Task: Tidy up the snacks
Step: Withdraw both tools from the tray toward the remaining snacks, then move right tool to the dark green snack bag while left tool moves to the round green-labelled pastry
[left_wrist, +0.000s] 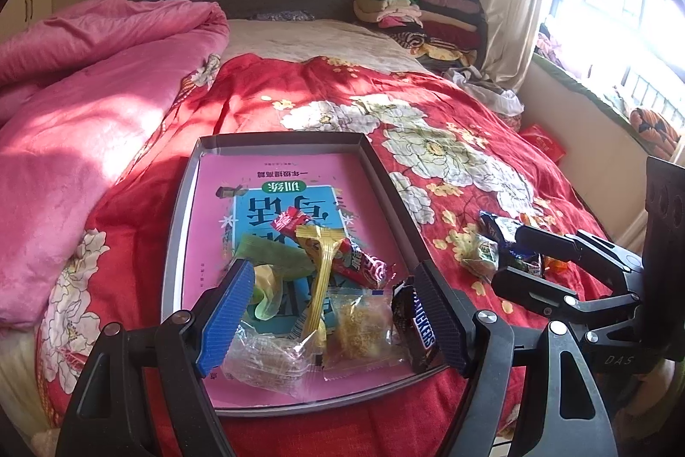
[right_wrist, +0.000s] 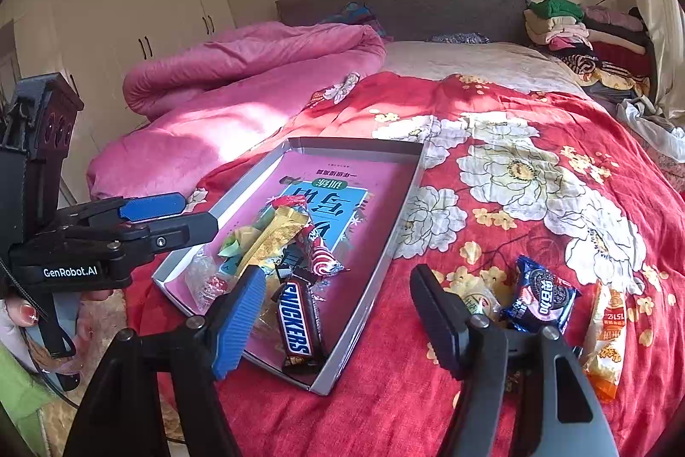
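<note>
Both jaws stand wide, holding nothing: left gripper (left_wrist: 332,311) over the tray (left_wrist: 182,200), right gripper (right_wrist: 338,322) above its near rim. Most snacks, the Snickers (right_wrist: 296,322) included, lie inside; the Oreo pack (right_wrist: 540,300) and orange packet (right_wrist: 606,333) remain right of it. Soft bedding could tip the tray under pressure. A greenish snack beside the Oreo hides behind a finger.
</note>
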Action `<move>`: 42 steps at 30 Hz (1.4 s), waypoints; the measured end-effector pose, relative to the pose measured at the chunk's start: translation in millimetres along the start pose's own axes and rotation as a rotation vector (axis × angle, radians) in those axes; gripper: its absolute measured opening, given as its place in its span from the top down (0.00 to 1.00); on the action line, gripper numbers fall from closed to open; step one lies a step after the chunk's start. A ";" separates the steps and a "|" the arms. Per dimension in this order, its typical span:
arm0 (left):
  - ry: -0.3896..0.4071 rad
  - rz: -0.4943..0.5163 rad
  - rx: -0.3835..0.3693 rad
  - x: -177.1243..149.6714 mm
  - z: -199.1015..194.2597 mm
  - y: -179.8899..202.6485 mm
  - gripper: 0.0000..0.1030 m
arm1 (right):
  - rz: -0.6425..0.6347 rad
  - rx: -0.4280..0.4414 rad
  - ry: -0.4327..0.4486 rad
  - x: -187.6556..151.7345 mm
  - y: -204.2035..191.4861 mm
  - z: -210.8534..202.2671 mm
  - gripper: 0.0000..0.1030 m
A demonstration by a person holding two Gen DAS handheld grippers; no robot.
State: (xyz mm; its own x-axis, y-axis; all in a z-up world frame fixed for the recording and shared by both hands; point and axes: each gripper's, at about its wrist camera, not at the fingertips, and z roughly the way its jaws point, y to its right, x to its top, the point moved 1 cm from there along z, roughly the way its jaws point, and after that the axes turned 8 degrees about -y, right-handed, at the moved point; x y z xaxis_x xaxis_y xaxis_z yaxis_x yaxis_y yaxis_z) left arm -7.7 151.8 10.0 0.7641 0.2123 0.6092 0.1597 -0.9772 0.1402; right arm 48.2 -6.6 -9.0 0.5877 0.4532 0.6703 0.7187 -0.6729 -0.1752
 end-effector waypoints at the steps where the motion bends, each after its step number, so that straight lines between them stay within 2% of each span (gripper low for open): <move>1: -0.002 0.003 0.000 0.1 0.1 2.6 0.24 | 0.002 -0.003 0.003 0.1 1.9 -2.2 0.32; 8: -0.006 0.017 -0.013 0.7 -1.5 15.0 0.24 | 0.017 -0.030 0.019 -0.8 14.9 -16.2 0.31; 18: -0.012 0.052 -0.046 1.2 -3.1 39.5 0.24 | 0.023 -0.119 0.072 -1.3 40.8 -48.3 0.30; 32: -0.040 0.105 -0.069 -3.3 2.9 71.6 0.24 | 0.248 -0.216 0.131 -11.7 110.5 -87.7 0.29; 42: -0.073 0.136 -0.091 -7.2 12.7 90.3 0.24 | 0.332 -0.261 0.147 -21.6 139.9 -104.6 0.29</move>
State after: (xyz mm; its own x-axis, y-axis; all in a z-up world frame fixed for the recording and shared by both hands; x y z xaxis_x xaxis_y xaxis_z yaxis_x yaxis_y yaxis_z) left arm 9.2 61.8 8.3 0.8189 0.0740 0.5692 -0.0028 -0.9911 0.1329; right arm 97.2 -171.7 27.4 0.6980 0.1118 0.7073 0.3707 -0.9015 -0.2233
